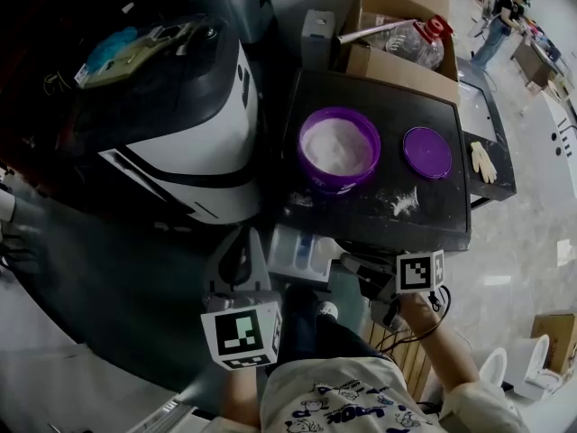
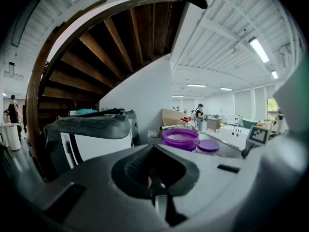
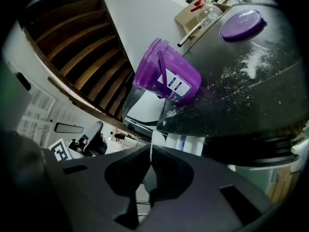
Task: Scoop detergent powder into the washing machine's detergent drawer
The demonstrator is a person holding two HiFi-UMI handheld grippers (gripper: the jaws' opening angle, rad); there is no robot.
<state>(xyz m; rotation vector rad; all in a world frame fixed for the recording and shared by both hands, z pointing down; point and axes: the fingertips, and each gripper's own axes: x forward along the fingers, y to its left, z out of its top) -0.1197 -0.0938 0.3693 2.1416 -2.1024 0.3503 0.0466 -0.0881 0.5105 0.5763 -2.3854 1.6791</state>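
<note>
Both grippers are closed on nothing. The left gripper (image 2: pixel 154 179) has its jaws pressed together, and so does the right gripper (image 3: pixel 150 152). In the head view both hang low in front of the washing machine, the left gripper (image 1: pixel 240 262) just left of the pulled-out detergent drawer (image 1: pixel 302 253) and the right gripper (image 1: pixel 359 266) just right of it. The drawer's white and blue compartments (image 3: pixel 181 142) show under the machine's dark top (image 1: pixel 446 219). On that top stands an open purple tub (image 1: pixel 339 149) of white detergent powder, with its purple lid (image 1: pixel 426 152) lying flat beside it – apart, not touching. Spilled powder (image 1: pixel 406 201) dusts the surface near the front edge
</note>
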